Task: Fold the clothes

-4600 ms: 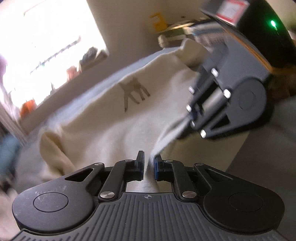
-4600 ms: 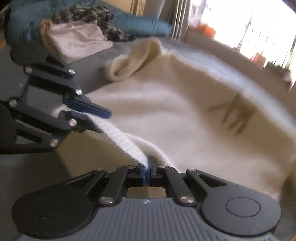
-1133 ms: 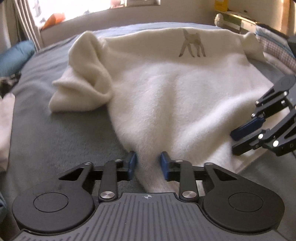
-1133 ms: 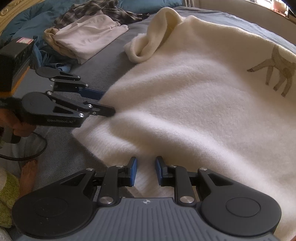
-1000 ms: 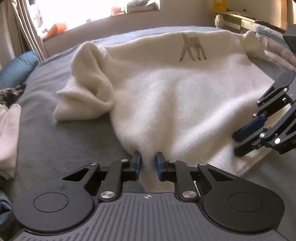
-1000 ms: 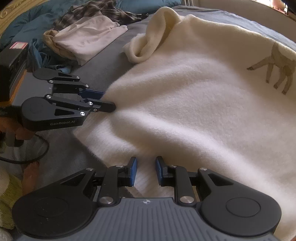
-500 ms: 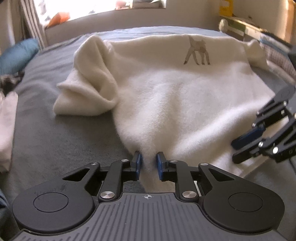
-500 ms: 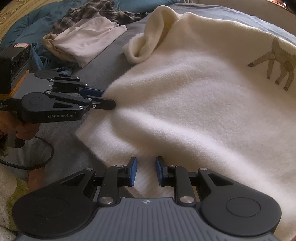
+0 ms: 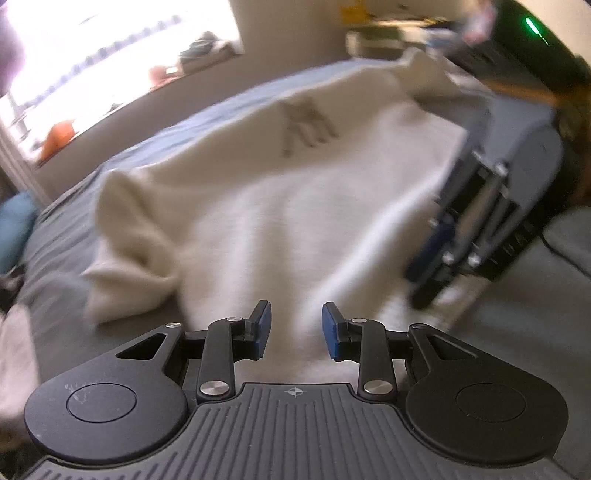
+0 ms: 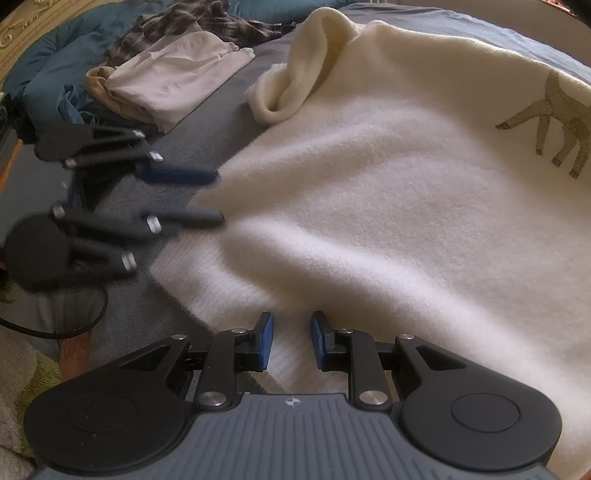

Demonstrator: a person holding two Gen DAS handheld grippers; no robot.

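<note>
Left gripper (image 9: 296, 334) just opened, pads apart over the hem, nothing pinched. Right gripper (image 10: 289, 341) narrowly open above the same hem, gripping nothing. Cream sweater (image 10: 388, 192) spread flat on the grey bed (image 10: 221, 96), one sleeve (image 10: 295, 77) bunched. Risk: closing too shallowly, catching only fuzz, so the hem slips out.

Both tools match: the left gripper (image 9: 295, 334) and right gripper (image 10: 291, 341) have a ribbed grey body, matte black linkage arms with round discs, silver screw heads and blue finger pads (image 9: 263, 328). A green light (image 9: 532, 25) glows on the right one's housing (blurred).
</note>
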